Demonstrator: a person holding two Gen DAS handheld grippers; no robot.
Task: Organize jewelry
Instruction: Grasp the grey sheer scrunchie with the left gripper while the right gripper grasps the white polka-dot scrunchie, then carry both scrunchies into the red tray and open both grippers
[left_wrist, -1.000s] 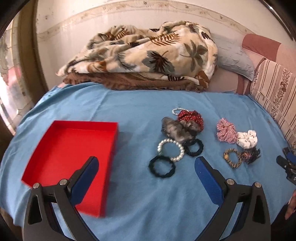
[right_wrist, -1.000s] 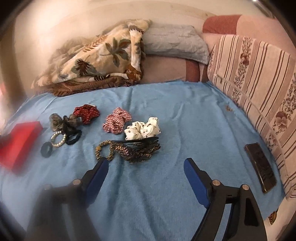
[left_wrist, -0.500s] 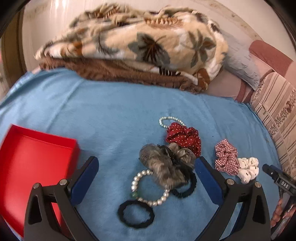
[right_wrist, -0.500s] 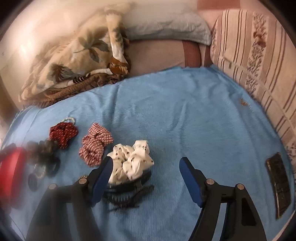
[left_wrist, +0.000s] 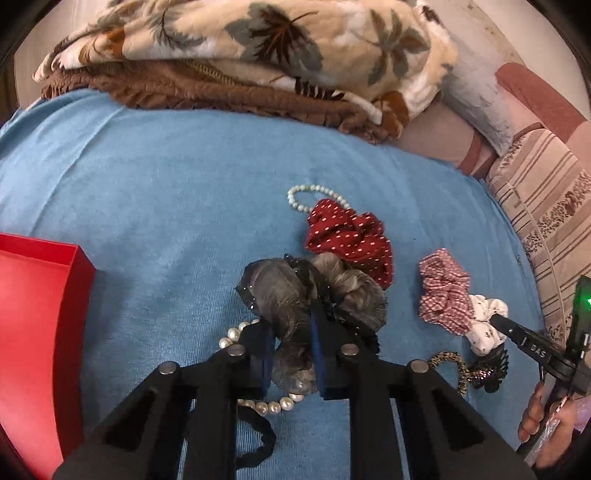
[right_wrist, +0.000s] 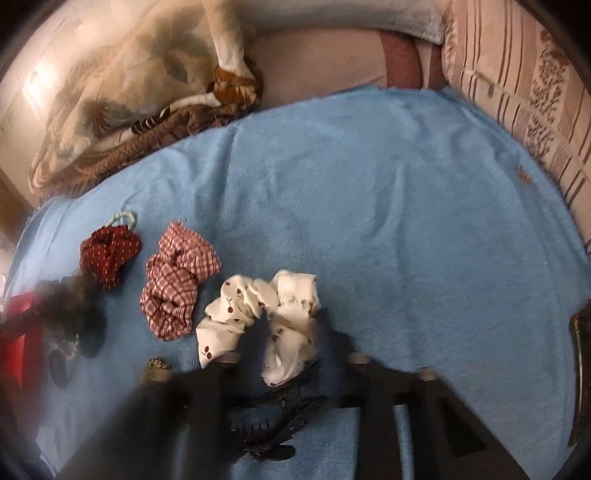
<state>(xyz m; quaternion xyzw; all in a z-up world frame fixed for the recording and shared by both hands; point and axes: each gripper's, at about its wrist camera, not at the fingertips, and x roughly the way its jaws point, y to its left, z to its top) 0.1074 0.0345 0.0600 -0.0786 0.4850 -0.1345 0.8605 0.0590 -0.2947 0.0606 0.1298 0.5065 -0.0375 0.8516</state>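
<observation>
On the blue bedspread (left_wrist: 155, 192), the left tool (left_wrist: 291, 354) pinches a grey fuzzy scrunchie (left_wrist: 280, 295); the right tool (right_wrist: 288, 354) grips a white cherry-print scrunchie (right_wrist: 266, 314). A red open box (left_wrist: 40, 314) sits left, with bare cloth beyond.

Right tool (right_wrist: 288, 354) blurred; red box (left_wrist: 33, 332) cut off.
</observation>
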